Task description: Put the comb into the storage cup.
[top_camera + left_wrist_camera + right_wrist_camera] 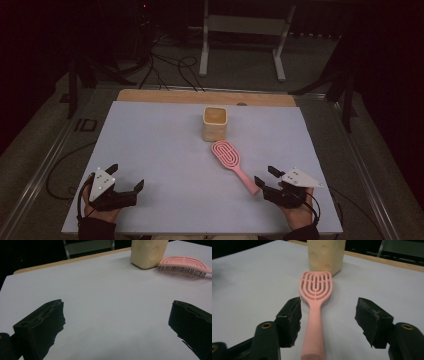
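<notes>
Right tongs (265,179) are seen low at the desk's (160,145) near right edge, jaws spread apart with nothing pressed between the pads. The pink hairbrush (231,162) lies flat on the desk just ahead of these tongs, bristles down, handle end toward them; in the right gripper view the handle (313,340) runs up between the two jaws, closer to the left-hand one, and no pad is touching it as far as can be judged. The brush head (315,286) points away from the tongs toward a cream square cup (215,123), which stands upright just beyond the head, very near it; contact there cannot be told.

Left tongs (126,178) are held at the near left edge, jaws wide open and empty, bare desk between them. From these tongs, cup (148,252) and hairbrush (185,265) are seen well away, ahead and to the right, brush right of the cup.
</notes>
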Demonstrator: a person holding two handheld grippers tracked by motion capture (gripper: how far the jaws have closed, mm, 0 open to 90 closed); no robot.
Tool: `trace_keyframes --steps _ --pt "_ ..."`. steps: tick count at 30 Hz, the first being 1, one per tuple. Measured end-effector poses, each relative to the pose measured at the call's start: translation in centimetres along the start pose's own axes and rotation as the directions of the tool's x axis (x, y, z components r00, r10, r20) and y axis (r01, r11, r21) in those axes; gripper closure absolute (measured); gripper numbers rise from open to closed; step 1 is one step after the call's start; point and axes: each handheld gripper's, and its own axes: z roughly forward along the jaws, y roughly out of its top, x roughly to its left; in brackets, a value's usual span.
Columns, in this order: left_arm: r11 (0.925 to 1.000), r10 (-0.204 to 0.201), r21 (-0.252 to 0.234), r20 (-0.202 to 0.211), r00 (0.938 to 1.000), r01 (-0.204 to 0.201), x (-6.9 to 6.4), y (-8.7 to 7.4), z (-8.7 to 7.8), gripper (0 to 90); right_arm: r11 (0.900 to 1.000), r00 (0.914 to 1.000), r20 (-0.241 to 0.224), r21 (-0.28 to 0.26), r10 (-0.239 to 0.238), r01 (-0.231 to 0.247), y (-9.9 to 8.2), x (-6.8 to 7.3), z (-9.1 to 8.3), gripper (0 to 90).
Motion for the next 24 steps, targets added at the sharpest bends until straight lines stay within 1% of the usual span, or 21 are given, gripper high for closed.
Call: trace_keyframes --steps 1,4,5,8,9,10,11,12,13,14,15,16,19,20,21,22,24 --pt "0.9998 0.003 -0.021 0.0 1.0 -0.003 0.0 0.1 -0.2 0.6 0.9995 0.9998 -0.005 -0.026 0.018 -0.018 -0.3 -0.6 -0.4 32.3" --pt "0.9995 0.002 -0.031 0.001 1.0 -0.002 0.0 0.2 -0.4 0.6 0.9984 0.9995 -0.011 -0.047 0.03 -0.031 -0.4 -0.8 -0.7 30.4" --pt "0.9992 -0.005 -0.039 0.006 1.0 0.005 0.0 0.2 -0.5 0.6 0.9977 0.9997 -0.008 -0.063 0.025 -0.025 -0.5 -0.8 -0.8 27.5" --pt "0.9991 -0.007 -0.042 0.007 1.0 0.008 0.0 0.2 -0.5 0.6 0.9975 0.9997 -0.006 -0.067 0.022 -0.023 -0.5 -0.8 -0.9 26.3" --pt "0.9987 -0.008 -0.05 0.012 0.9999 0.009 0.0 0.2 -0.6 0.6 0.9973 0.9999 -0.002 -0.072 0.017 -0.017 -0.6 -0.8 -0.9 24.5" --pt "0.9984 -0.009 -0.056 0.018 0.9998 0.01 -0.1 0.3 -0.7 0.6 0.9963 0.9999 0.01 -0.085 0.014 -0.013 -0.7 -0.9 -1.0 19.2" --pt "0.9984 -0.009 -0.056 0.018 0.9998 0.01 -0.1 0.3 -0.7 0.6 0.9963 0.9999 0.01 -0.085 0.014 -0.013 -0.7 -0.9 -1.0 19.2" --pt "0.9982 -0.006 -0.059 0.025 0.9997 0.008 -0.2 0.4 -0.7 0.5 0.9958 0.9995 0.031 -0.091 0.01 -0.007 -0.8 -1.0 -1.0 13.4" --pt "0.9982 -0.006 -0.059 0.025 0.9997 0.008 -0.2 0.4 -0.7 0.4 0.9958 0.999 0.044 -0.091 0.011 -0.007 -0.9 -1.0 -1.0 11.9" --pt "0.9981 -0.007 -0.06 0.03 0.9995 0.009 -0.4 0.4 -0.7 0.3 0.9959 0.999 0.044 -0.091 0.01 -0.006 -0.9 -1.1 -1.0 10.2" --pt "0.9981 -0.007 -0.06 0.03 0.9995 0.009 -0.4 0.4 -0.7 0.1 0.9959 0.999 0.044 -0.091 0.01 -0.006 -0.9 -1.1 -1.0 10.2" --pt "0.9983 -0.005 -0.058 0.031 0.9995 0.007 -0.4 0.4 -0.6 0.0 0.9962 0.9996 0.025 -0.086 0.015 -0.013 -1.1 -1.3 -0.9 9.3" --pt "0.9983 -0.007 -0.057 0.035 0.9994 0.009 -0.5 0.5 -0.6 0.0 0.997 0.9997 0.019 -0.077 0.013 -0.011 -1.3 -1.3 -0.7 9.1" --pt "0.9984 -0.007 -0.057 0.036 0.9993 0.009 -0.5 0.5 -0.6 0.0 0.9972 0.9999 0.006 -0.074 0.01 -0.009 -1.4 -1.3 -0.6 9.1" --pt "0.9984 -0.007 -0.057 0.036 0.9993 0.009 -0.5 0.5 -0.6 0.0 0.9972 0.9999 0.006 -0.074 0.01 -0.009 -1.4 -1.3 -0.6 9.1" --pt "0.9982 -0.011 -0.059 0.042 0.9991 0.013 -0.6 0.4 -0.5 0.0 0.9976 1.0 0.009 -0.07 -0.002 0.002 -1.4 -1.3 -0.5 9.1" --pt "0.9984 -0.013 -0.054 0.049 0.9987 0.016 -0.6 0.4 -0.4 0.0 0.9976 1.0 0.009 -0.069 0.001 0.0 -1.5 -1.3 -0.4 9.1"
